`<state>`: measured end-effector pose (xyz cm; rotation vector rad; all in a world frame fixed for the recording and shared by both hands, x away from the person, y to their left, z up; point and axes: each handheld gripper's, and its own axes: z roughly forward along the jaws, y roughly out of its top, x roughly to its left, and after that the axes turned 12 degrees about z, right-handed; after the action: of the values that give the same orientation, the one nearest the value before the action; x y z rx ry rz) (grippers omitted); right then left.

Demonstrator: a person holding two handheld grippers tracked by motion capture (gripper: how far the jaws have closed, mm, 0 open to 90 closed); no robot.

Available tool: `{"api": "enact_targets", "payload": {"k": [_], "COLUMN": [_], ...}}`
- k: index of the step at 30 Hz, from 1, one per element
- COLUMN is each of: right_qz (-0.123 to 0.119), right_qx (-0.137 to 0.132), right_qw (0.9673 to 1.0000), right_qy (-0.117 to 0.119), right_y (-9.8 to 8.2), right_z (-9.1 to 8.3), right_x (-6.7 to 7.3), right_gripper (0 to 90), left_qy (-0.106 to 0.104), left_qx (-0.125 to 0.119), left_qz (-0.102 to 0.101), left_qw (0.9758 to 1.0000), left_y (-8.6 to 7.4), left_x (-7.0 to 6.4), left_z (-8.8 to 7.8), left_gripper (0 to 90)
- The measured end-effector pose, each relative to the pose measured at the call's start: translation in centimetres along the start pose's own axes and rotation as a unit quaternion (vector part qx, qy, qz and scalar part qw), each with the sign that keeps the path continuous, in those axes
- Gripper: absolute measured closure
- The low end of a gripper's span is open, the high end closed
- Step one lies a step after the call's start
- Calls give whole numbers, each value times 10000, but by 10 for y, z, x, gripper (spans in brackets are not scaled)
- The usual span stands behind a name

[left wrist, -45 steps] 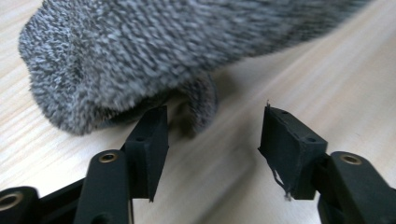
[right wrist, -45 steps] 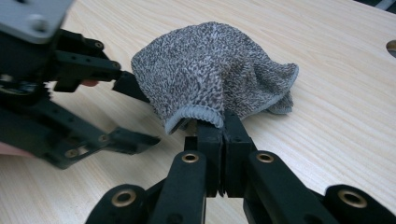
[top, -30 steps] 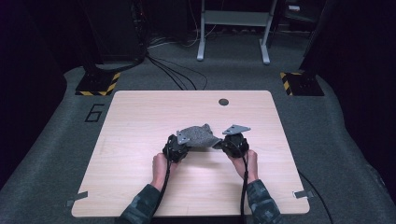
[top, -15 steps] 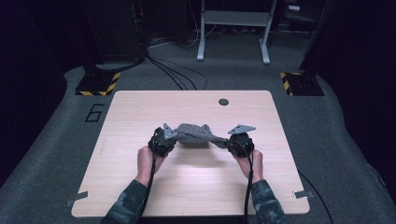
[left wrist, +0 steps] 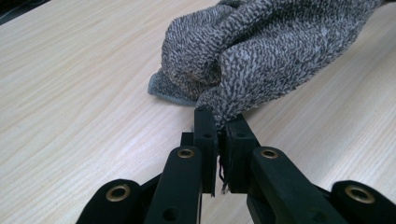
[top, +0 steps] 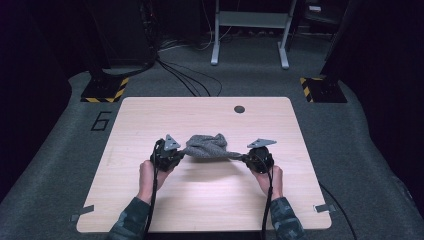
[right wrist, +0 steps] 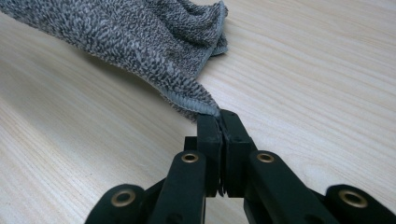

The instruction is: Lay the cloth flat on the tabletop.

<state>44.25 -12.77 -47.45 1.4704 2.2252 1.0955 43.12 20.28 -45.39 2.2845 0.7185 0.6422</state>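
Note:
A grey speckled towel [top: 206, 146] hangs stretched between my two grippers above the middle of the wooden table [top: 150, 115]. The left gripper [top: 172, 154] is shut on the towel's left corner; in the left gripper view the cloth [left wrist: 261, 51] bunches up beyond the pinching jaws [left wrist: 220, 122], and part of it rests on the tabletop. The right gripper [top: 254, 157] is shut on the hemmed right corner; in the right gripper view the towel [right wrist: 140, 32] runs away from the closed jaws [right wrist: 219, 119], lifted off the wood near them.
A small dark round hole [top: 239, 108] sits near the table's far edge. Beyond the table are cables [top: 185, 80] on the grey floor, a metal stand [top: 250, 30] and black-yellow striped feet [top: 105, 90].
Both hands have drawn apart, the left one going further left and a little up, so the towel that was bunched between the grippers is now pulled out longer.

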Motion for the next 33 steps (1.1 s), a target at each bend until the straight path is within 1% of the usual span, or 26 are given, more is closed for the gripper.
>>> {"api": "enact_targets", "payload": {"k": [2, 4, 5, 6, 7, 8, 9, 11, 12, 15, 16, 17, 18, 20, 22, 23, 24, 25, 26, 27, 28, 29, 30, 31, 32, 33], "right_qz": [-2, -39, 13, 13, 28, 28, 20, 28, 43, 109, 109, 110, 142, 189, 173, 127, 61, 61, -64, -64, -120, -235, -344, -319, -319, -383], "right_qx": [-27, -65, -116, -116, -163, -163, -170, -169, -163, -102, -102, -91, -69, -85, -92, -105, -135, -135, -210, -210, -236, -251, -290, -334, -334, -539], "right_qw": [10000, 10000, 9999, 9999, 9998, 9998, 9997, 9996, 9995, 9994, 9994, 9994, 9993, 9990, 9991, 9992, 9995, 9995, 9996, 9996, 9996, 9994, 9989, 9987, 9987, 9969], "right_qy": [31, 32, 108, 108, 145, 145, 163, 232, 250, 327, 327, 324, 353, 402, 377, 366, 274, 274, 195, 195, 121, -76, -154, -220, -220, -424], "right_y": [1, 1, 1, 1, -1, -1, -3, -11, -15, -27, -27, -31, -37, -45, -45, -43, -29, -29, -5, -5, 6, 47, 62, 82, 82, 121], "right_z": [-2, -3, -8, -8, -13, -13, -15, -22, -24, -30, -30, -32, -36, -43, -45, -45, -43, -43, -37, -37, -34, -25, -23, -22, -22, -30], "right_x": [1, 1, 2, 2, 2, 2, 3, 3, 4, 6, 6, 6, 8, 9, 10, 10, 9, 9, 2, 2, -1, -10, -13, -15, -15, -15], "right_gripper": [891, 891, 891, 891, 891, 891, 891, 891, 891, 891, 891, 892, 892, 894, 895, 896, 897, 897, 898, 898, 898, 899, 899, 899, 899, 899], "left_qy": [-73, -59, -117, -117, -259, -259, -339, -415, -551, -663, -663, -748, -749, -772, -727, -676, -607, -607, -475, -475, -329, -152, -152, 59, 59, 344], "left_qx": [74, 58, 87, 87, 74, 74, 89, 61, 110, 68, 68, 85, 30, -2, -18, -38, -69, -69, -91, -91, -46, 4, 4, -2, -2, -85], "left_qz": [57, 29, 60, 60, 31, 31, 6, 15, -10, -102, -102, -97, -131, -113, -95, -98, -89, -89, -100, -100, 6, 67, 67, 43, 43, 130], "left_qw": [9999, 10000, 9999, 9999, 9996, 9996, 9994, 9991, 9984, 9977, 9977, 9971, 9971, 9970, 9973, 9977, 9981, 9981, 9988, 9988, 9994, 9999, 9999, 10000, 10000, 9993], "left_y": [-2, -4, -7, -7, -10, -10, -13, -18, -23, -29, -29, -31, -33, -33, -31, -27, -15, -15, 2, 2, 17, 42, 42, 74, 74, 107], "left_x": [1, 0, -1, -1, -4, -4, -7, -12, -17, -25, -25, -27, -30, -33, -32, -27, -11, -11, 7, 7, 24, 48, 48, 76, 76, 97], "left_z": [-1, -1, -3, -3, -4, -4, -4, -3, -3, -4, -4, -5, -6, -8, -9, -8, -4, -4, 2, 2, 6, 11, 11, 12, 12, 2], "left_gripper": [853, 853, 856, 857, 857, 858, 858, 860, 860, 861, 862, 862, 862, 865, 868, 868, 871, 871, 872, 872, 872, 873, 873, 873, 873, 873]}}
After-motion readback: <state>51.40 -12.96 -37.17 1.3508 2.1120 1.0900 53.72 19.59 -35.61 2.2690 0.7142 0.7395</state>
